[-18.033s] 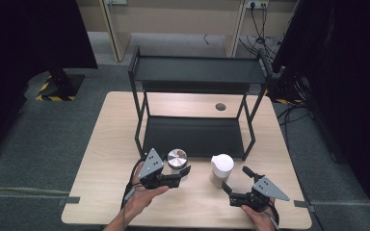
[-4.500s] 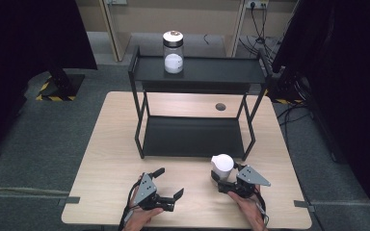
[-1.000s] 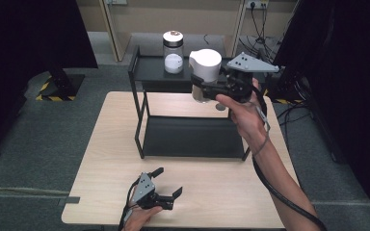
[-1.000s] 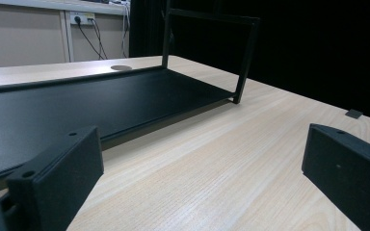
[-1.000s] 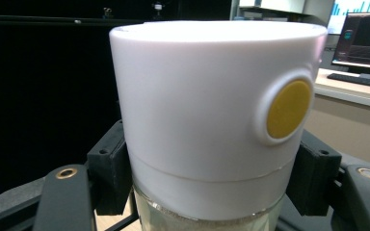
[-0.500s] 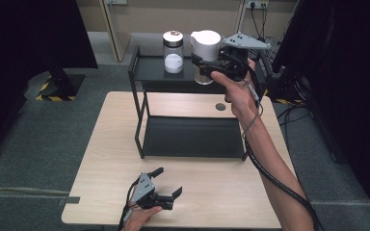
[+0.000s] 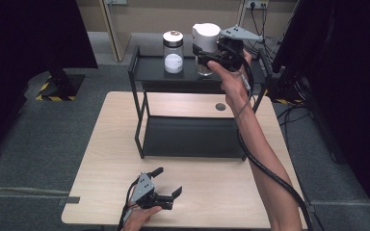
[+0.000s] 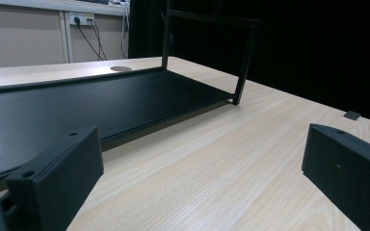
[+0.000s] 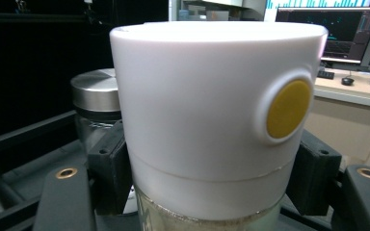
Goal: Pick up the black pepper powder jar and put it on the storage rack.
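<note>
left gripper rested at 6 o'clock on table, jaws wide, empty | steel-lidded jar stood on rack top at 12, just beside white-lidded jar | right gripper clamped that jar over shelf | right gripper view showed yellow dot on lid

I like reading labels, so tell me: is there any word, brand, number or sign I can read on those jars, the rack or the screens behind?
None can be read.
White-lidded jar: a plain yellow dot, no lettering.
Monitors: contents too blurred to read.
</note>
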The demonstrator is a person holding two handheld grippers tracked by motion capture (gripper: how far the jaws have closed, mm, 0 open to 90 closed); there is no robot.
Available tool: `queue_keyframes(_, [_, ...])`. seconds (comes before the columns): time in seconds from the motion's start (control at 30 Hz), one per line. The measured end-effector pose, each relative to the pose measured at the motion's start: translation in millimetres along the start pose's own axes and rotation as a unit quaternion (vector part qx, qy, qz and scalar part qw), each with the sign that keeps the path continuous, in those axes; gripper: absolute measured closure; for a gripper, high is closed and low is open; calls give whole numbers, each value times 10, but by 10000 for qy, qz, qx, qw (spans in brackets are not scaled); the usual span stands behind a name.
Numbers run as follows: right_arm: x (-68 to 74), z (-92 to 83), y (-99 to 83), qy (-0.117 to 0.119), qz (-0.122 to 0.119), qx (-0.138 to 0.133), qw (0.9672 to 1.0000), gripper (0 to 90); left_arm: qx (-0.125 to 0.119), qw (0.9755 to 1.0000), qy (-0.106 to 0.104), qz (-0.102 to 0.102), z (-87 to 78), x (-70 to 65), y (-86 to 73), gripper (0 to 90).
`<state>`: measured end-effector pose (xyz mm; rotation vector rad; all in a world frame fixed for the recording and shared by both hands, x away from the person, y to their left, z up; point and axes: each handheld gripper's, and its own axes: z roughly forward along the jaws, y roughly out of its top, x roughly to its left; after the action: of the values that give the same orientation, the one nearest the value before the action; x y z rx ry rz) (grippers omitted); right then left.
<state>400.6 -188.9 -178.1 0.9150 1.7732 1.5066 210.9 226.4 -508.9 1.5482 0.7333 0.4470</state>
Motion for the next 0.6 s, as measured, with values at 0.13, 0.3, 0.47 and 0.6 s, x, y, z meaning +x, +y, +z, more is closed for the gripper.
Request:
queue_keyframes(0.13, [15,72,-18,-59,33,10,10000,307,-2,10000,-5,0,0,2,0,1])
queue_keyframes(0.3, [27,141,-40,-130,48,10,9999,307,1,10000,-15,6,-3,3,3,1])
queue_keyframes(0.47, [27,179,-75,-165,57,-3,9998,307,2,10000,-15,6,-3,4,3,1])
queue_keyframes(0.6, [12,191,-108,-170,86,-15,9998,307,-6,10000,-15,13,-4,1,1,1])
